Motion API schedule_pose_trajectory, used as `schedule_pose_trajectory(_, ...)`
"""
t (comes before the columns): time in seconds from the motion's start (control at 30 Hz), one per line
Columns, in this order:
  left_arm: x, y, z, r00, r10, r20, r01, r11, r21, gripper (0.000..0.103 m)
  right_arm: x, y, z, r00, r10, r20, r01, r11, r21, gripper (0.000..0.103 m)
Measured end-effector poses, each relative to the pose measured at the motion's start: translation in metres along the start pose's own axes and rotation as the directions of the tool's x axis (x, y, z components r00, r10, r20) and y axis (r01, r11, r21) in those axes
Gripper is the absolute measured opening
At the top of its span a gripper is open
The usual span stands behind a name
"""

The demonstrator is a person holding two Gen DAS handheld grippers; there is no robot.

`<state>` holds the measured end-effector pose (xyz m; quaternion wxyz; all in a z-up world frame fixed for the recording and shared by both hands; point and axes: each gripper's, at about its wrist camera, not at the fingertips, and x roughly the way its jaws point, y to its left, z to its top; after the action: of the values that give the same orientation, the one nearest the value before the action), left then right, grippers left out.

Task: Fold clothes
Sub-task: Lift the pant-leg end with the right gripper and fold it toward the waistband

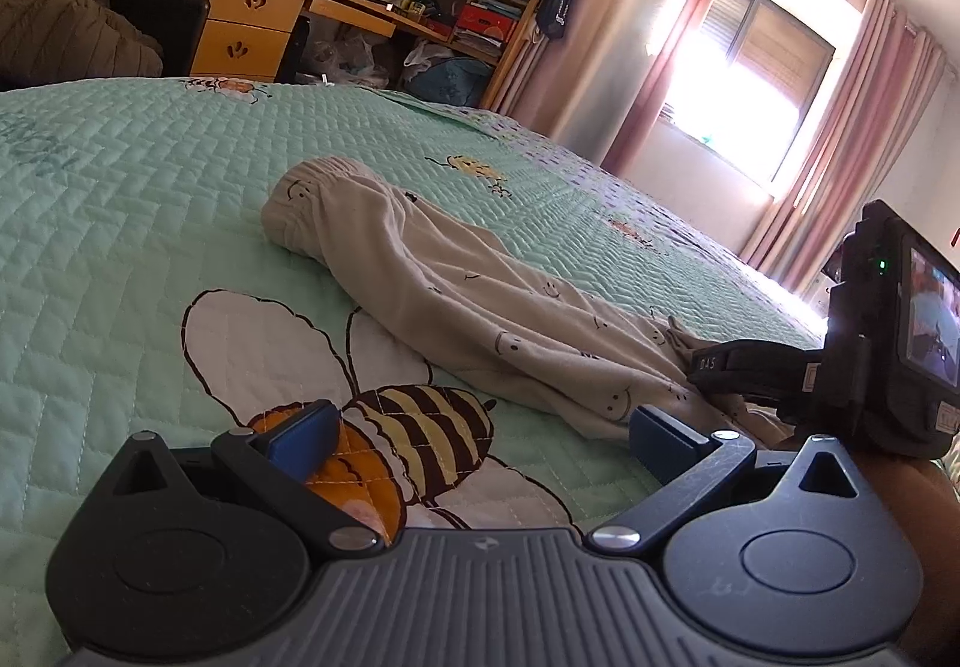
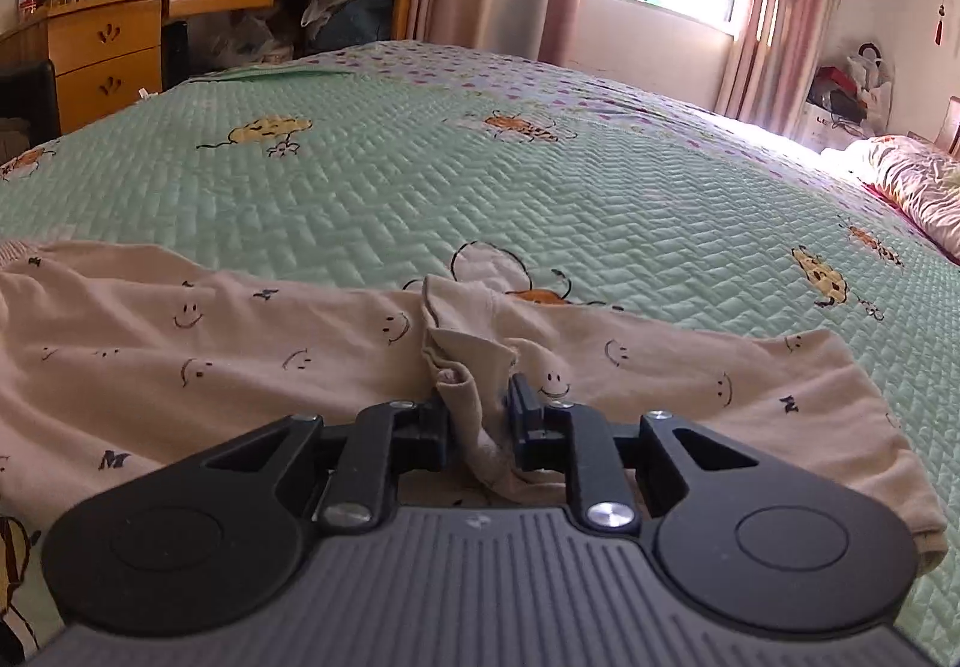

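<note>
Right tool is clamped on a bunched fold of the beige trousers, which lie stretched across the green quilt on the bed. Left tool has its blue pads wide apart, empty, low over the quilt's bee print beside the trousers.

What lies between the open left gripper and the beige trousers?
Only bare quilt with its bee print lies between the left gripper and the trousers, per the left wrist view.
</note>
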<state>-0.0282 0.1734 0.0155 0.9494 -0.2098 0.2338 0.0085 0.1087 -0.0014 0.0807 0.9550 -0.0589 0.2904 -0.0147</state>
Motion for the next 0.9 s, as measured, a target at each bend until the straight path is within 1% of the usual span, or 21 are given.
schedule_pose_trajectory(0.07,0.001,0.0,0.0,1.0,0.002,-0.004,-0.002,1.0,0.0,0.102,-0.005,0.004,-0.001,1.0,-0.004,0.015,0.004,1.0,-0.01,0.023)
schedule_pose_trajectory(0.17,0.002,0.001,0.001,1.0,0.002,-0.004,-0.002,1.0,-0.002,0.102,-0.01,0.013,-0.001,0.999,-0.012,0.048,0.014,0.998,-0.056,0.021)
schedule_pose_trajectory(0.27,0.003,0.001,0.001,1.0,0.004,-0.002,-0.004,1.0,0.0,0.102,-0.019,0.005,-0.001,0.996,0.063,0.057,-0.062,0.998,-0.011,0.025)
schedule_pose_trajectory(0.3,0.003,0.001,0.001,1.0,0.006,-0.002,-0.006,1.0,0.002,0.102,-0.022,0.002,-0.002,0.994,0.087,0.061,-0.088,0.996,0.004,0.028)
schedule_pose_trajectory(0.33,0.003,0.001,0.0,1.0,0.008,-0.002,-0.008,1.0,0.005,0.102,-0.025,0.0,-0.002,0.992,0.112,0.065,-0.113,0.993,0.018,0.037)
schedule_pose_trajectory(0.37,0.004,0.001,0.0,1.0,0.01,-0.002,-0.01,1.0,0.006,0.102,-0.029,-0.003,-0.002,0.988,0.136,0.069,-0.139,0.99,0.033,0.043)
schedule_pose_trajectory(0.4,0.004,0.001,0.0,1.0,0.012,-0.002,-0.012,1.0,0.008,0.102,-0.032,-0.006,-0.002,0.984,0.16,0.074,-0.164,0.985,0.048,0.053)
schedule_pose_trajectory(0.43,0.003,0.0,-0.001,1.0,0.013,-0.001,-0.013,1.0,0.009,0.102,-0.036,-0.01,-0.003,0.977,0.198,0.085,-0.204,0.977,0.068,0.058)
schedule_pose_trajectory(0.47,0.004,0.0,-0.001,1.0,0.014,-0.001,-0.014,1.0,0.01,0.102,-0.048,-0.02,-0.005,0.951,0.283,0.123,-0.296,0.949,0.108,0.058)
schedule_pose_trajectory(0.5,0.004,0.0,-0.001,1.0,0.015,-0.001,-0.015,1.0,0.011,0.102,-0.058,-0.03,-0.007,0.923,0.347,0.165,-0.37,0.918,0.142,0.058)
schedule_pose_trajectory(0.53,0.004,0.0,-0.001,1.0,0.016,0.0,-0.016,1.0,0.012,0.102,-0.068,-0.042,-0.009,0.913,0.348,0.213,-0.385,0.908,0.168,0.059)
schedule_pose_trajectory(0.57,0.004,0.0,-0.001,1.0,0.017,0.0,-0.017,1.0,0.013,0.102,-0.075,-0.053,-0.011,0.908,0.337,0.249,-0.387,0.902,0.19,0.06)
schedule_pose_trajectory(0.63,0.005,-0.001,-0.002,1.0,0.022,0.0,-0.022,1.0,0.018,0.102,-0.069,-0.074,-0.011,0.941,0.238,0.24,-0.29,0.933,0.213,0.061)
schedule_pose_trajectory(0.67,0.005,-0.002,-0.002,1.0,0.024,0.0,-0.024,1.0,0.02,0.102,-0.064,-0.085,-0.011,0.954,0.196,0.226,-0.248,0.941,0.231,0.061)
schedule_pose_trajectory(0.7,0.005,-0.002,-0.002,1.0,0.025,0.0,-0.025,0.999,0.021,0.102,-0.052,-0.098,-0.011,0.965,0.195,0.178,-0.239,0.932,0.273,0.061)
schedule_pose_trajectory(0.73,0.005,-0.002,-0.002,1.0,0.027,-0.001,-0.027,0.999,0.022,0.102,-0.042,-0.108,-0.014,0.965,0.224,0.133,-0.256,0.912,0.32,0.061)
schedule_pose_trajectory(0.77,0.006,-0.002,-0.002,1.0,0.028,-0.001,-0.028,0.999,0.023,0.102,-0.032,-0.119,-0.017,0.963,0.255,0.09,-0.27,0.89,0.367,0.06)
schedule_pose_trajectory(0.8,0.006,-0.002,-0.002,1.0,0.028,-0.001,-0.028,0.999,0.024,0.102,-0.024,-0.125,-0.021,0.953,0.297,0.05,-0.292,0.871,0.396,0.059)
schedule_pose_trajectory(0.83,0.006,-0.002,-0.002,1.0,0.028,0.0,-0.028,0.999,0.024,0.102,-0.028,-0.118,-0.024,0.931,0.365,0.019,-0.348,0.871,0.345,0.058)
schedule_pose_trajectory(0.87,0.006,-0.001,-0.002,1.0,0.027,0.0,-0.027,0.999,0.022,0.102,-0.039,-0.105,-0.028,0.917,0.398,-0.009,-0.384,0.889,0.251,0.058)
schedule_pose_trajectory(0.9,0.006,-0.001,-0.002,1.0,0.026,0.001,-0.026,0.999,0.021,0.102,-0.05,-0.095,-0.031,0.907,0.42,-0.03,-0.41,0.897,0.167,0.058)
